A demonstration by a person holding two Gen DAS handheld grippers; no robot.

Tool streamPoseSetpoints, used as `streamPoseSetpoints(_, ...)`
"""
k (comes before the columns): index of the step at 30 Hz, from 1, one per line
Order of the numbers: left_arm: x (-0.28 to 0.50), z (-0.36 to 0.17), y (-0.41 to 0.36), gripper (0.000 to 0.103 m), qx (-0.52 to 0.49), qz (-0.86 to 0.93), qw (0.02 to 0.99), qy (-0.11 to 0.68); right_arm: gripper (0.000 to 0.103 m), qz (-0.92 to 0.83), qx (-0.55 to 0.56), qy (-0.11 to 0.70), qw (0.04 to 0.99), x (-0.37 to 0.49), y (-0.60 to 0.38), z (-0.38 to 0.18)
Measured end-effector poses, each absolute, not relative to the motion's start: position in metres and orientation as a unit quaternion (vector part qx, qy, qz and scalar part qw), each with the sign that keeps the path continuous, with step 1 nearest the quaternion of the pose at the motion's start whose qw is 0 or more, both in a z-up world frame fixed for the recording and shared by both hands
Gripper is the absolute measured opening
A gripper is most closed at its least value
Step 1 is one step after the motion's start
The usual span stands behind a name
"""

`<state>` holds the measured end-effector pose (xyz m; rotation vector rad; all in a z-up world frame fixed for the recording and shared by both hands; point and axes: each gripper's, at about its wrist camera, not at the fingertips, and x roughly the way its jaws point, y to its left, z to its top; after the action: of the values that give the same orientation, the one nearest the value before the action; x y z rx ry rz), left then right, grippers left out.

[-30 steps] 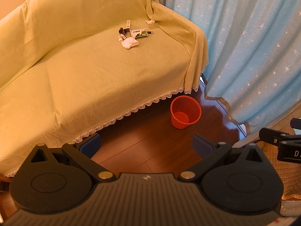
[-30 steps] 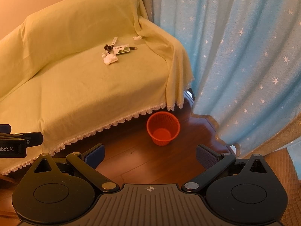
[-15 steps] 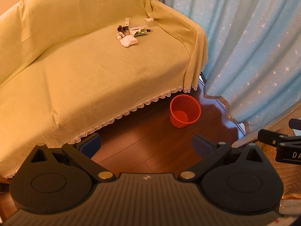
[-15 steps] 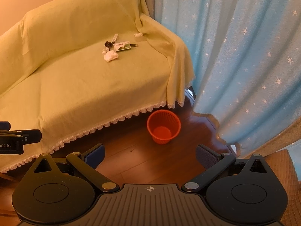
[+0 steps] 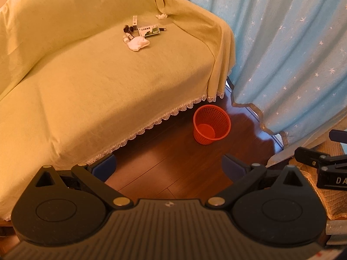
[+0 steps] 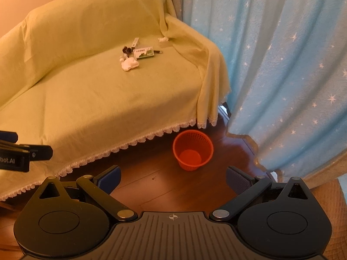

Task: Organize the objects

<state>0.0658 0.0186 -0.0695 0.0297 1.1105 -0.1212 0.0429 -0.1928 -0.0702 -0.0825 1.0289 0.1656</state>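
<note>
Clutter (image 5: 142, 35) lies far ahead of both grippers on the sofa (image 5: 97, 82): a white wad (image 5: 138, 43), a printed box (image 5: 149, 30) with unreadable text, and small dark bits too tiny to identify. Left gripper (image 5: 169, 166) and right gripper (image 6: 173, 177) gape wide, empty. Lettering "bot.AI" shows on the left gripper, cut off.

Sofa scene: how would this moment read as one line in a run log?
left gripper open, empty | right gripper open, empty | small items on sofa | orange bin on floor, empty

Small clutter (image 5: 141, 35) — white wad (image 5: 138, 43), printed box (image 5: 149, 30), perhaps bottles — clustered on sofa seat.
</note>
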Motion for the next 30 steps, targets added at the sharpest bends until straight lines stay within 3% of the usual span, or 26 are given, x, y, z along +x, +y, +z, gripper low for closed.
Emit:
streamPoseSetpoints(17,0.206,-0.178,-0.016,0.102,-0.003,-0.020,0.826,0.563,0.100,0.160,-0.070,0.544,0.821,0.202,-0.240,-0.195)
streamPoseSetpoints(30,0.266,-0.329,-0.009,0.102,0.046,-0.087,0.839,0.536,0.086,0.196,-0.148,0.543,0.803,0.265,-0.222,-0.387)
